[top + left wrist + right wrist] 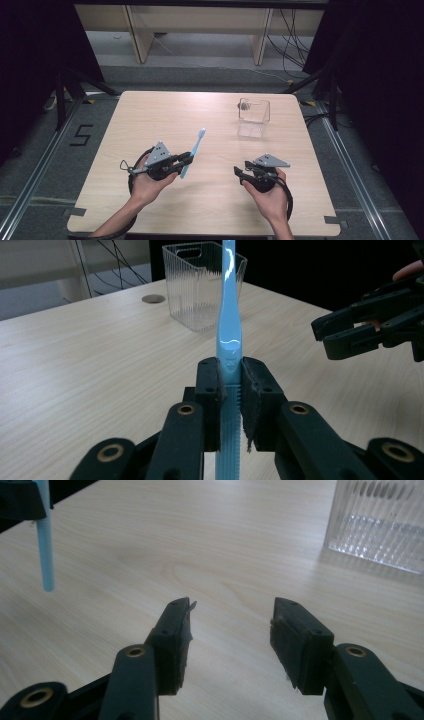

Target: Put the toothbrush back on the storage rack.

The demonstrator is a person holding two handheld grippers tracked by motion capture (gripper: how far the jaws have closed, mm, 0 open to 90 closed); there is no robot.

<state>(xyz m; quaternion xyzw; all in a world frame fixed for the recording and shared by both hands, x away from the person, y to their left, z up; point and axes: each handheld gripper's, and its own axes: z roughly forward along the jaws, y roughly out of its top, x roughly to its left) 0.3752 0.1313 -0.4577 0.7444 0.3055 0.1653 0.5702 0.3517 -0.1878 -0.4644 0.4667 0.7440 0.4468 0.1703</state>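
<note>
On the left of the light wooden worktop [150, 115], the left gripper [189, 159] is held in a hand [145, 185] that enters from the lower edge of the high view. Its 2 fingers [207, 390] are clamped on the ribbed handle of a light blue toothbrush [194, 152], seen pressed from both sides in the left gripper view. In the high view the toothbrush is seen slanting away from the person, its white brush head farthest away and its handle end sticking out past the fingers on the near side. In the right gripper view that handle end appears to hang just above the wood, though contact cannot be ruled out.

Farther right, the right gripper [239, 173] is held low over the worktop, near the front edge. Its fingers [175, 630] are spread apart with nothing between them; bare wood is seen in the gap. The 2 grippers are kept apart, the right one pointing toward the left one.

Toward the far right corner, a clear ribbed plastic container [254, 117] is seen standing upright on the worktop, well apart from both grippers. A small round grey disc [153, 298] is set into the worktop just beside it.
</note>
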